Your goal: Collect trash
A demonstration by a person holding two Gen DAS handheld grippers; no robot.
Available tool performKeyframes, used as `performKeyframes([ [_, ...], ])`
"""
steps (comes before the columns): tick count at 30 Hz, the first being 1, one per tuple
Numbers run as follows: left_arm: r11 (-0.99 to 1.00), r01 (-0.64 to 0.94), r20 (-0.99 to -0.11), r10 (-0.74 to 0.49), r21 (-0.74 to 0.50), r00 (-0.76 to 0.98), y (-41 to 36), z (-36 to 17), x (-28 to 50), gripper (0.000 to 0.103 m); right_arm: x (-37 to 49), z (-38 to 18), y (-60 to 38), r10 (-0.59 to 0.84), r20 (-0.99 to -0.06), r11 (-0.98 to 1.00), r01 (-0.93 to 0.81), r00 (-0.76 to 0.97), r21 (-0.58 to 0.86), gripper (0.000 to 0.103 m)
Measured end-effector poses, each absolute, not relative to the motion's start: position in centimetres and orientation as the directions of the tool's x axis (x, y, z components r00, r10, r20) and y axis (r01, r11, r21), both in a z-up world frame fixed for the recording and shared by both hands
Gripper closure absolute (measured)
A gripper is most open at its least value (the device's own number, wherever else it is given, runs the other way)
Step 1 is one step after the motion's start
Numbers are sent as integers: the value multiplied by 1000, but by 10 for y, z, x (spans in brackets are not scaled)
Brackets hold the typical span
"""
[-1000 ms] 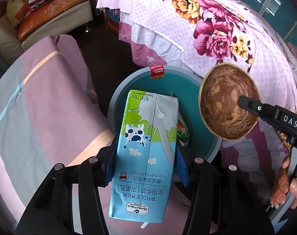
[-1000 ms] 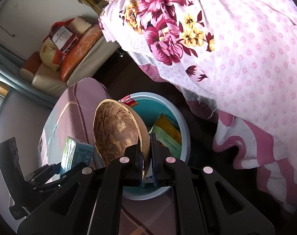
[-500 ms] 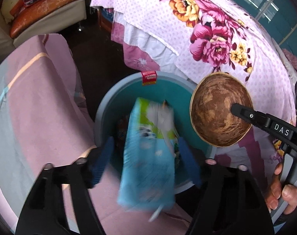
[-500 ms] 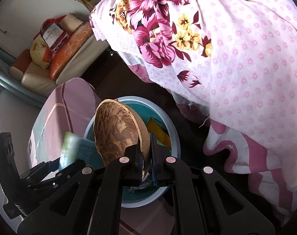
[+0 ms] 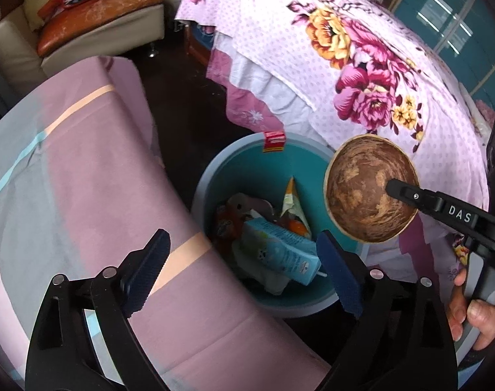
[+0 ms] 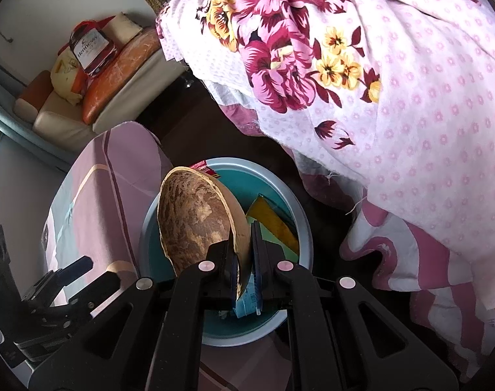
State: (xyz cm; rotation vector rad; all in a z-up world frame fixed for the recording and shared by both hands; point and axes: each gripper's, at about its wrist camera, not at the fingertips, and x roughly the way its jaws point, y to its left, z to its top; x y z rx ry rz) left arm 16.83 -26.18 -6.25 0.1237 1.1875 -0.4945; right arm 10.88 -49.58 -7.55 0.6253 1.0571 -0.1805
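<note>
A blue trash bin (image 5: 211,182) stands on the dark floor between the bed and a pink cloth-covered seat. A blue milk carton (image 5: 280,254) lies inside it on top of wrappers. My left gripper (image 5: 244,270) is open and empty just above the bin's near rim. My right gripper (image 6: 244,251) is shut on the edge of a brown coconut-shell bowl (image 6: 195,221), held tilted over the bin (image 6: 299,218). The bowl also shows in the left wrist view (image 5: 368,192), at the bin's right rim.
A bed with a pink floral sheet (image 5: 361,65) hangs close behind the bin. A pink striped cloth-covered seat (image 5: 68,169) lies to its left. A cream sofa with an orange cushion (image 5: 94,19) stands at the back. A red label (image 5: 273,137) hangs on the bin's far rim.
My left gripper opened and let go of the milk carton, which dropped into the bin. The right gripper still holds the bowl over the bin, shifted slightly.
</note>
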Motion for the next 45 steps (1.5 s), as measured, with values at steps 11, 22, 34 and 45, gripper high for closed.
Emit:
performKeyframes([
  [11, 906, 369, -906, -320, -207, 276, -226, -69, 163, 12, 120, -78, -473, 151, -871, 841, 402, 468, 363, 92],
  [22, 907, 356, -906, -329, -225, 265, -213, -77, 165, 12, 135, -92, -448, 160, -894, 864, 378, 418, 332, 90],
  [34, 908, 339, -904, -341, -246, 257, -204, -78, 162, 12, 137, -88, -436, 164, -896, 874, 361, 412, 326, 53],
  [45, 907, 344, -888, -351, -244, 296, -199, -56, 144, 12, 123, -61, -433, 176, -874, 872, 340, 452, 352, 22],
])
